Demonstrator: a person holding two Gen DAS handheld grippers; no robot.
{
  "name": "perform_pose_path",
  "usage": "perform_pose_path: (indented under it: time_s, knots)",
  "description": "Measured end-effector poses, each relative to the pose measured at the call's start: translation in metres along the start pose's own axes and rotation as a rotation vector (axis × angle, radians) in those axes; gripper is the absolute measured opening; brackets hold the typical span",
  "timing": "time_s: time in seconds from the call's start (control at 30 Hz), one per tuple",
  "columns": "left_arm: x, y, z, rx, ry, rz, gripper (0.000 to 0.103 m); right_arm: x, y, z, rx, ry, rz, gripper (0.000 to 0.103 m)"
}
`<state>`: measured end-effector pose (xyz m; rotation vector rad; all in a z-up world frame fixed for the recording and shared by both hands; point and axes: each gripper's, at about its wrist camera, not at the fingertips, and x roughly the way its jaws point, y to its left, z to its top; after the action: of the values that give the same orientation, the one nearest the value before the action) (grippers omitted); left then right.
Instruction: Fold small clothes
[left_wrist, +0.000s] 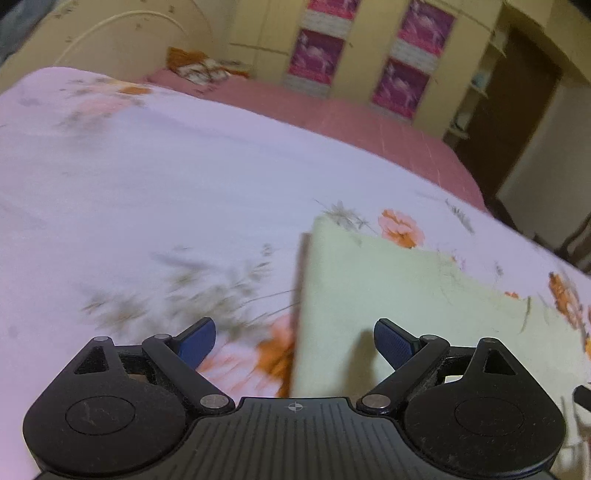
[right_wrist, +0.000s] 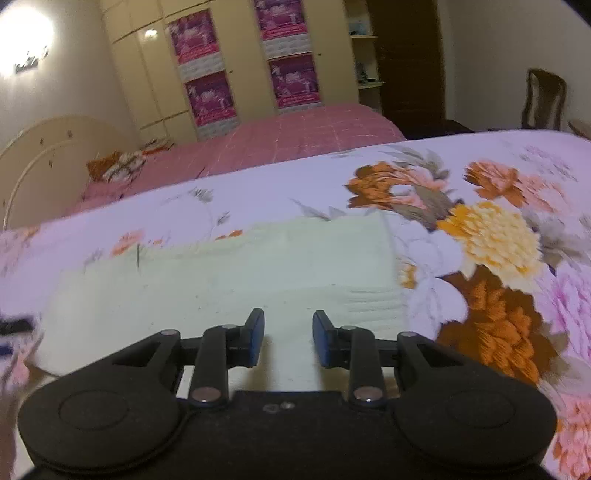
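Note:
A pale green cloth (left_wrist: 406, 306) lies flat on the flowered bedsheet (left_wrist: 147, 192). My left gripper (left_wrist: 295, 341) is open wide and empty, above the cloth's left edge. In the right wrist view the same cloth (right_wrist: 240, 273) spreads in front of my right gripper (right_wrist: 288, 338), which is open, empty and over the cloth's near part. A ribbed band shows at the cloth's right end. A dark bit of the left gripper shows at that view's far left edge.
A second bed with a pink cover (right_wrist: 295, 133) and a patterned pillow (right_wrist: 118, 164) stands behind. Cream wardrobes with pink posters (right_wrist: 210, 96) line the wall. A dark door (right_wrist: 406, 62) and a wooden chair (right_wrist: 543, 99) are at the right.

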<state>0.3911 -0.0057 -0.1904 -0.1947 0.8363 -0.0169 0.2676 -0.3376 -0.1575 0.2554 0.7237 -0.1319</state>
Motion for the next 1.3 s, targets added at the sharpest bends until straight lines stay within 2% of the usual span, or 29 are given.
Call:
perform_pose_path:
  time_s: [0.07,0.13,0.2,0.33,0.43,0.47,0.53,0.6,0.67,0.73,0.8,0.87,0.97,1.03,1.17,1.2,1.3]
  knots:
    - [0.015,-0.010,0.007,0.035,-0.027,0.014,0.091,0.006,0.001,0.004,-0.003,0.002,-0.006,0.029]
    - [0.024,-0.010,0.016,0.026,-0.048,0.020,0.050,0.010,0.000,0.006,-0.005,0.005,-0.017,0.030]
    - [0.025,-0.009,0.020,0.007,-0.063,0.017,0.029,0.016,-0.002,0.005,-0.012,0.019,-0.028,0.033]
    - [0.025,-0.009,0.009,0.107,-0.117,0.033,0.028,0.023,-0.005,-0.006,-0.071,0.010,-0.064,0.031]
    - [0.016,-0.011,0.012,0.103,-0.119,0.054,0.028,0.027,-0.008,-0.006,-0.093,-0.013,-0.093,0.031]
    - [0.005,-0.012,0.011,0.109,-0.142,0.064,0.028,0.028,-0.009,-0.004,-0.087,-0.008,-0.093,0.031]
    - [-0.017,-0.019,0.006,0.137,-0.184,0.031,0.028,0.021,-0.005,0.003,-0.078,0.001,-0.083,0.030]
    - [-0.038,-0.030,-0.005,0.182,-0.190,-0.017,0.028,0.003,0.001,0.004,-0.095,-0.040,-0.047,0.031]
    - [-0.048,-0.043,-0.020,0.225,-0.175,-0.049,0.028,-0.004,0.009,0.000,-0.114,-0.030,-0.019,0.035]
    - [-0.048,-0.052,-0.035,0.256,-0.131,-0.066,0.028,-0.004,0.016,-0.008,-0.118,0.008,0.026,0.032]
    - [-0.040,-0.055,-0.050,0.287,-0.083,-0.045,0.028,-0.001,0.024,-0.018,-0.166,0.031,0.009,0.032]
    - [-0.037,-0.053,-0.059,0.344,-0.123,-0.036,0.029,0.003,0.023,-0.025,-0.197,0.042,-0.025,0.032]
    - [-0.045,-0.049,-0.048,0.288,-0.075,-0.015,0.029,-0.001,0.011,-0.022,-0.175,0.047,-0.059,0.032]
    - [-0.062,-0.050,-0.048,0.268,-0.061,-0.034,0.029,-0.013,0.008,-0.018,-0.144,0.047,-0.064,0.033]
    - [-0.088,-0.066,-0.077,0.325,-0.043,-0.085,0.030,-0.044,0.019,-0.027,-0.164,0.029,0.019,0.034]
    - [-0.091,-0.068,-0.087,0.334,-0.027,-0.097,0.033,-0.049,0.024,-0.032,-0.171,0.037,0.041,0.033]
    - [-0.095,-0.074,-0.113,0.361,-0.001,-0.093,0.060,-0.056,0.038,-0.052,-0.192,0.076,0.086,0.033]
